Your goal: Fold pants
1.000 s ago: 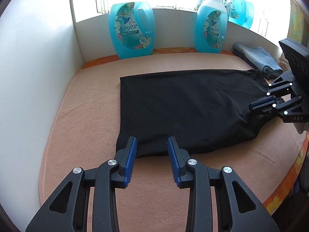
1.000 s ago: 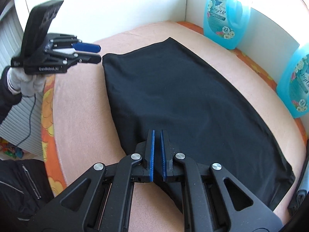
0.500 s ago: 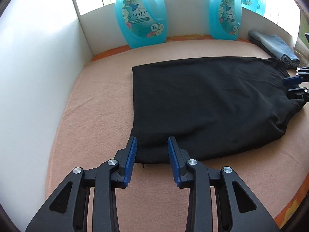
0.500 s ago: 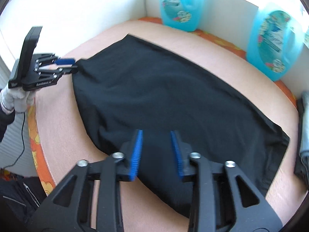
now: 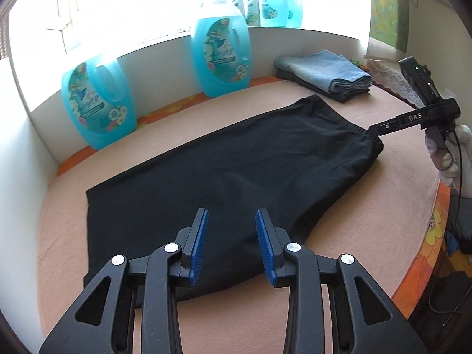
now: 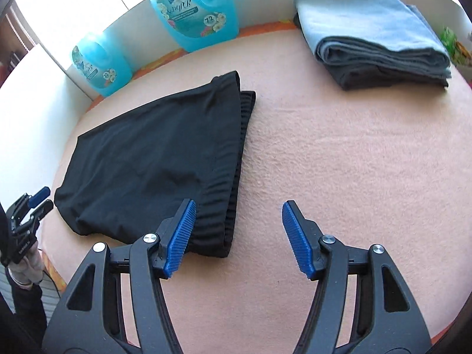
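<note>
Black pants (image 5: 236,162) lie folded flat on the peach mat (image 5: 368,206), with the elastic waistband (image 6: 236,159) at the right end. My left gripper (image 5: 232,215) hovers over the pants' near edge, open, with nothing between its blue pads. My right gripper (image 6: 239,206) stands wide above the waistband's near corner and its jaws are opening. The cloth lies under its left finger (image 6: 180,230) and nothing is gripped. In the left wrist view the right gripper (image 5: 374,128) tips at the waistband, held by a gloved hand (image 5: 451,153). The left gripper (image 6: 41,199) shows at the far left of the right wrist view.
Two blue detergent bottles (image 5: 97,100) (image 5: 221,56) stand against the white back wall. A folded stack of blue and grey clothes (image 6: 380,41) lies at the back right. An orange flowered cloth (image 5: 436,230) edges the mat. Bare mat stretches to the right of the pants.
My right gripper went from shut to wide open, rolled, and moved to the waistband end. My left gripper slid right along the pants' near edge, staying open.
</note>
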`<action>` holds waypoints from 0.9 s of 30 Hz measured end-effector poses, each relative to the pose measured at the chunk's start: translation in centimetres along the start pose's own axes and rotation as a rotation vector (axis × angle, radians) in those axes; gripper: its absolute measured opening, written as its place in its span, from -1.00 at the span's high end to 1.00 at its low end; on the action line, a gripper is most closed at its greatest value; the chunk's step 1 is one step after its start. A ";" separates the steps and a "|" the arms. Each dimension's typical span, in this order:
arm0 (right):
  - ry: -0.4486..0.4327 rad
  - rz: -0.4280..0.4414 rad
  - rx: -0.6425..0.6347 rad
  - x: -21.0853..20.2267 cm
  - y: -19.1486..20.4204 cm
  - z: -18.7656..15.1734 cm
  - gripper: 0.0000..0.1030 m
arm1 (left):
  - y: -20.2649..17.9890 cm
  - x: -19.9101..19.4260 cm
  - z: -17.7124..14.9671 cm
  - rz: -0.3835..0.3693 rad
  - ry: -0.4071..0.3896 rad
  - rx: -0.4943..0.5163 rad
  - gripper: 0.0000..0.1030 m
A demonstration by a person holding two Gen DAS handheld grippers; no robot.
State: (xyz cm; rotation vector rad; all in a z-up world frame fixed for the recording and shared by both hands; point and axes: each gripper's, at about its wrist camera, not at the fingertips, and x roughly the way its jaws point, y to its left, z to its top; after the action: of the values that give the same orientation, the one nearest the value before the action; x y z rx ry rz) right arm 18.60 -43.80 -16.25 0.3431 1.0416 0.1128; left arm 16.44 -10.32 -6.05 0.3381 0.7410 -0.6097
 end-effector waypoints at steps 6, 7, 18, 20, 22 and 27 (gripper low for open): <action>0.019 0.076 0.034 0.0 0.0 -0.9 -0.22 | -6.5 2.1 2.2 -0.136 0.006 0.135 0.39; 0.007 0.069 0.032 -0.1 0.1 -0.9 -0.22 | -7.6 2.6 2.6 -0.152 0.011 0.158 0.39; -0.065 0.084 0.046 -1.9 -2.4 0.9 -0.22 | -17.9 7.9 6.2 -0.283 0.039 0.355 0.16; -0.071 0.091 0.049 -1.8 -3.1 1.4 -0.22 | -19.1 8.9 6.6 -0.268 0.053 0.384 0.16; -0.071 0.107 0.050 -1.6 -3.6 2.0 -0.23 | -19.6 9.7 6.7 -0.247 0.067 0.412 0.16; -0.049 0.175 0.092 0.1 -5.0 3.7 -0.23 | -19.4 11.8 6.7 -0.217 0.117 0.423 0.16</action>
State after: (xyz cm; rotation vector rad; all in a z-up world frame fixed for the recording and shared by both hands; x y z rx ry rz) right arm 21.47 -49.36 -16.26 0.5182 0.9688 0.2127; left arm 14.72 -33.36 -11.28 0.6932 0.7637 -0.9618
